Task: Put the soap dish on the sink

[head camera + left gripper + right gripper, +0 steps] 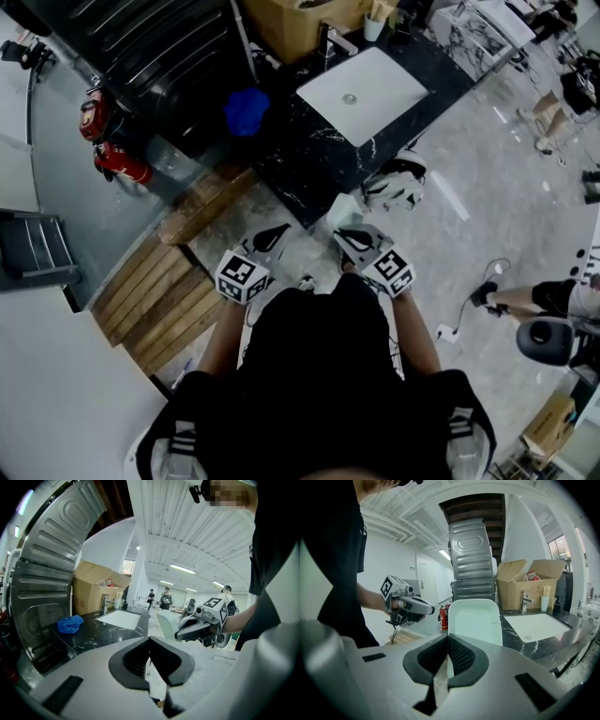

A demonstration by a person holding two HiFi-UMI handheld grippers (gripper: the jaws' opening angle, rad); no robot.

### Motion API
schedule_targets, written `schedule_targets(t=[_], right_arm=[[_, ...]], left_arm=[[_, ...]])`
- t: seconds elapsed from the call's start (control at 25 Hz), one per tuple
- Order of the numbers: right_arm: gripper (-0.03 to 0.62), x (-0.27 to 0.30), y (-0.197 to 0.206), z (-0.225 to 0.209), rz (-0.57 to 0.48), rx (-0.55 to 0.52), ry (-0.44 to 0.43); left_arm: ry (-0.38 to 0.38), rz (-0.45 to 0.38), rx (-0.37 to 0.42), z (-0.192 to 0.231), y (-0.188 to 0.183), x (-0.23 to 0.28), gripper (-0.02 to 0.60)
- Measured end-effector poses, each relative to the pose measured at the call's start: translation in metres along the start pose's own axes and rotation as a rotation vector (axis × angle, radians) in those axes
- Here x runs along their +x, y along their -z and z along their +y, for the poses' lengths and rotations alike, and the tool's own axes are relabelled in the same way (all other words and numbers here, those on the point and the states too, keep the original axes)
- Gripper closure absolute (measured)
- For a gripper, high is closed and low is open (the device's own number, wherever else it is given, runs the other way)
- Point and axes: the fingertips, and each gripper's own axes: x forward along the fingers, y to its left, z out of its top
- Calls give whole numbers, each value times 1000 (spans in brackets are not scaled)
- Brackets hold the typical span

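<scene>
My right gripper (448, 640) is shut on the near edge of a pale rectangular soap dish (474, 620), which stands upright in front of the jaws. From the head view the dish (344, 208) sticks out beyond that gripper (354, 238), short of the black counter. The white sink basin (361, 91) is set in that counter (305, 155), farther ahead; it also shows to the right in the right gripper view, sink (536, 626). My left gripper (150, 641) is shut with nothing in it, beside the right one at its left (274, 236).
A blue cloth (246, 110) lies on the counter left of the sink. A faucet (525, 599) and a cardboard box (524, 581) stand behind the basin. Red fire extinguishers (112, 145) and wooden boards (173, 286) are at the left. A person's leg (525, 298) is at the right.
</scene>
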Motion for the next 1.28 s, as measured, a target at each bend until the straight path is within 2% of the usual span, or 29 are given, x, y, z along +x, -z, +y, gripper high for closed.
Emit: schedule_targets(t=[0.72, 1.28], right_arm=[[597, 25, -16, -64, 34, -38, -152], [597, 51, -24, -125, 75, -155, -311]], left_arm=[[-124, -4, -52, 35, -26, 48, 581], [-267, -29, -116, 64, -43, 88, 581]])
